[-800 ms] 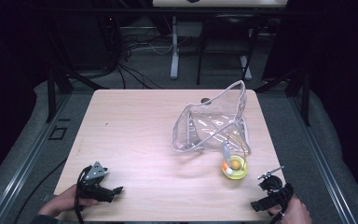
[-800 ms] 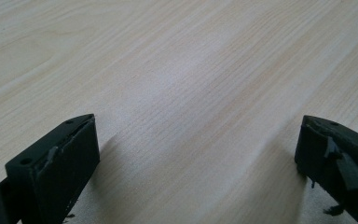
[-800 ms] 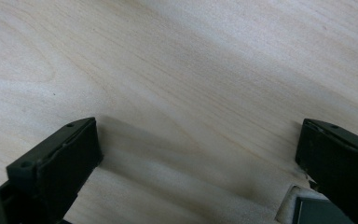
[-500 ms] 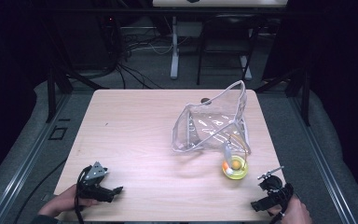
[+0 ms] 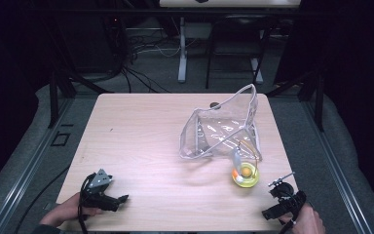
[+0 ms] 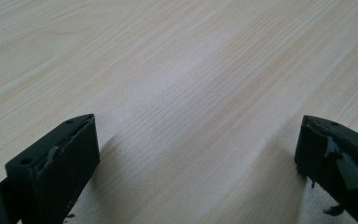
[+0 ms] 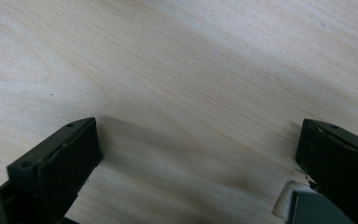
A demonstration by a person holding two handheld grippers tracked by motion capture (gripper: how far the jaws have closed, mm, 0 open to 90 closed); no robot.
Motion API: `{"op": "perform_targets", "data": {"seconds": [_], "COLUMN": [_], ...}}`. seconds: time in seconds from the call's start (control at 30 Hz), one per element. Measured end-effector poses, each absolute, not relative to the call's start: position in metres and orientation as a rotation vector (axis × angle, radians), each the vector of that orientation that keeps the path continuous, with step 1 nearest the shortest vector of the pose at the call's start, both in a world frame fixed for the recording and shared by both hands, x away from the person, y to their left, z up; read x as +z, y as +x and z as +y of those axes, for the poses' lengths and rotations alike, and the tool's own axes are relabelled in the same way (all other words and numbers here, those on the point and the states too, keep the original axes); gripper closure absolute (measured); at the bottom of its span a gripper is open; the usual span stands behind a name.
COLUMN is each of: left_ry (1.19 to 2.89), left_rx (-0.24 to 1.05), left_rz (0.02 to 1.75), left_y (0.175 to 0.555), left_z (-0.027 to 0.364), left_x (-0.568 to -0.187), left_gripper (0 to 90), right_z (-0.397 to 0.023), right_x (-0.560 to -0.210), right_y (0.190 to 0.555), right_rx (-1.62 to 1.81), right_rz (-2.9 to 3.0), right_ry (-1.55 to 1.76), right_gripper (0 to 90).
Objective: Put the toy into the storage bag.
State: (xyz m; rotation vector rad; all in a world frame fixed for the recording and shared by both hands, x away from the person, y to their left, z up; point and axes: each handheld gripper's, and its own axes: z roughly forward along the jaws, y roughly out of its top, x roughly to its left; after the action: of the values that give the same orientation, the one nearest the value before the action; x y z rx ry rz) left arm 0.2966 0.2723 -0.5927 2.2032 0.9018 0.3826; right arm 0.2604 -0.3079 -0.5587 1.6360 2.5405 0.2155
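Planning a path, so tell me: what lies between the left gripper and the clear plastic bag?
Bare wooden table, seen in the high view: nothing sits between the left gripper at the near edge and the clear plastic bag.

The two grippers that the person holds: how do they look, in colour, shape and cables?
Both are black. The left gripper carries a grey three-cornered plate on top, and a black cable loops from it. The right gripper has a small metal part sticking up at its back. In the gripper views, each has two blocky black jaws with small holes and worn, chipped edges.
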Motion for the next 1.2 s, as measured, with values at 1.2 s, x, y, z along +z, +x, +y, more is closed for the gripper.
{"op": "perform_targets", "data": {"seconds": [1.2], "left_ry": [2.203], "left_rx": [0.383], "left_rz": [0.902], "left_y": [0.297], "left_z": [0.272], "left_x": [-0.593], "left_gripper": [0.0], "right_z": [-0.272], "right_x": [-0.495], "right_y": [0.277], "right_rx": [0.309], "right_rz": [2.566], "right_ry": [1.547], "right_gripper": [0.0]}}
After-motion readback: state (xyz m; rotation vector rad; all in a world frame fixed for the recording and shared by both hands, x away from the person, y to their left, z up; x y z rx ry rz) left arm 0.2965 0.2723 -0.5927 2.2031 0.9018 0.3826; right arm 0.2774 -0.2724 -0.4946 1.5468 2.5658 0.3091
